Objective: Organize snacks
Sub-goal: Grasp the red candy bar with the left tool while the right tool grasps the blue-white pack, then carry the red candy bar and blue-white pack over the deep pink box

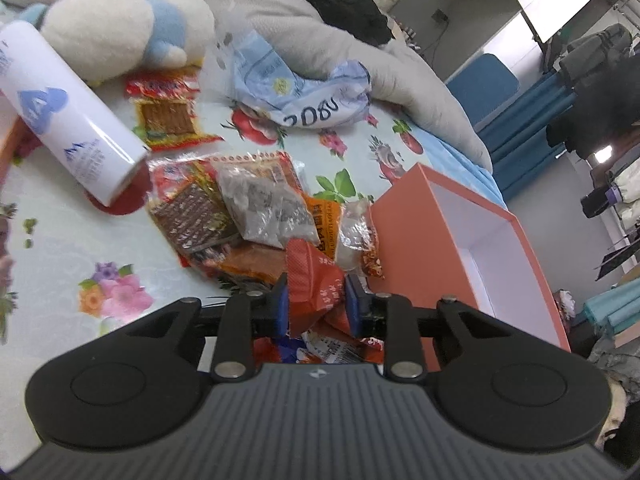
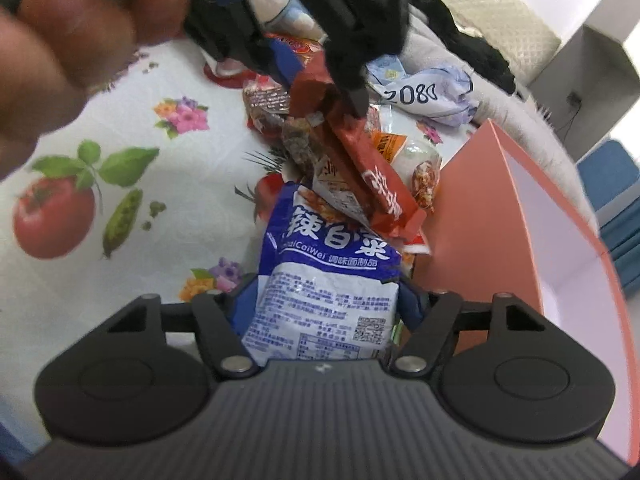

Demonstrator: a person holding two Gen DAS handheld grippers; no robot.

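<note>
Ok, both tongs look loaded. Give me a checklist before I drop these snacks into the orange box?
1. Left tongs gripping the red snack packet: ok, pads pinch it on both sides.
2. Right tongs gripping the blue-and-white snack bag: ok, bag sits between the fingers.
3. Orange box open: ok, white interior visible.
4. Room in the box: ok in the part in view; the rest cannot tell.
5. Path clear: not ok, the two tongs are crowded together beside the box wall.
6. Red packet free of the pile: cannot tell.
</note>
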